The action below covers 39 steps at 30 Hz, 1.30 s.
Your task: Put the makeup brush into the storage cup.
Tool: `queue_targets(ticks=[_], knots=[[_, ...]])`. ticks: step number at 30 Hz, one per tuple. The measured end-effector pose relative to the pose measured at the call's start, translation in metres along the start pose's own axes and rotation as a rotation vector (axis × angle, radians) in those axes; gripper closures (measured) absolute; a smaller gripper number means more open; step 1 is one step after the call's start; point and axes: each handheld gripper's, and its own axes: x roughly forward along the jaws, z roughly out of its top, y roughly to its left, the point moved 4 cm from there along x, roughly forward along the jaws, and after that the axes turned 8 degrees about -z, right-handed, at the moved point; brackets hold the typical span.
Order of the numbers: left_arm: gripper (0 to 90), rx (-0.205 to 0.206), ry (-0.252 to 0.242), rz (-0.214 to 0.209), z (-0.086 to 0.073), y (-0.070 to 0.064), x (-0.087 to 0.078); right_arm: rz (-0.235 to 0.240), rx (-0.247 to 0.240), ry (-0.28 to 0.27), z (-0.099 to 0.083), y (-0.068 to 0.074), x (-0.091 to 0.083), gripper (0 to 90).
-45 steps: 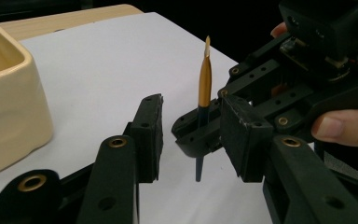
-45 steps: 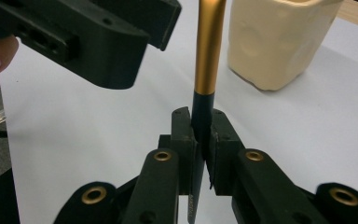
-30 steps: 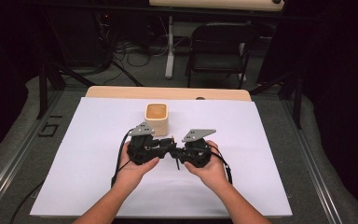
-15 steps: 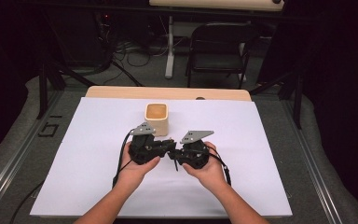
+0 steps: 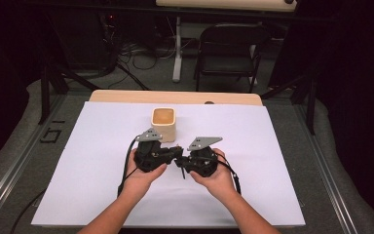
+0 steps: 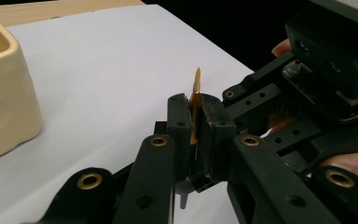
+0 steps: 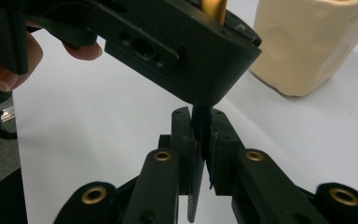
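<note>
A dark room with a folding metal chair (image 5: 229, 48) lies behind the wooden desk (image 5: 175, 97) under its white paper sheet (image 5: 92, 161). From the high view, the left gripper (image 5: 174, 153) and right gripper (image 5: 181, 163) meet nose to nose just before a glossy cream square ceramic cup (image 5: 164, 123). The left gripper view shows its jaws clamped on a thin gold-coloured pointed strip (image 6: 196, 100), standing upright. The right gripper view shows its jaws closed on a flat dark grey blade-like piece (image 7: 196, 163), cup at upper right
</note>
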Motion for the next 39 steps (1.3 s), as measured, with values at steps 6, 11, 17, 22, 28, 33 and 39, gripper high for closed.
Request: queue_targets(ticks=[6,11,17,22,28,33,39], knots=[[83.7,-0.001,-0.002,0.000,0.000,0.000,0.000,0.001,-0.001,-0.005,0.000,0.000,0.000,82.9],[83.7,0.003,-0.001,0.001,0.001,-0.001,-0.001,0.003,0.002,-0.009,0.000,0.000,-0.001,82.6],[83.7,0.011,-0.010,0.019,0.004,-0.001,-0.005,-0.014,0.005,-0.007,-0.001,-0.001,-0.002,74.9],[83.8,0.023,-0.007,0.042,0.006,0.002,-0.010,-0.025,0.009,-0.006,-0.005,-0.006,-0.003,68.6],[83.8,0.043,0.000,0.081,0.009,0.006,-0.015,-0.045,0.017,0.003,-0.009,-0.010,-0.004,62.6],[83.8,0.045,0.002,0.102,0.010,0.006,-0.016,-0.059,0.033,0.005,-0.013,-0.015,-0.006,60.8],[83.9,0.051,0.012,0.119,0.010,0.006,-0.018,-0.071,0.048,0.000,-0.016,-0.019,-0.010,59.2]])
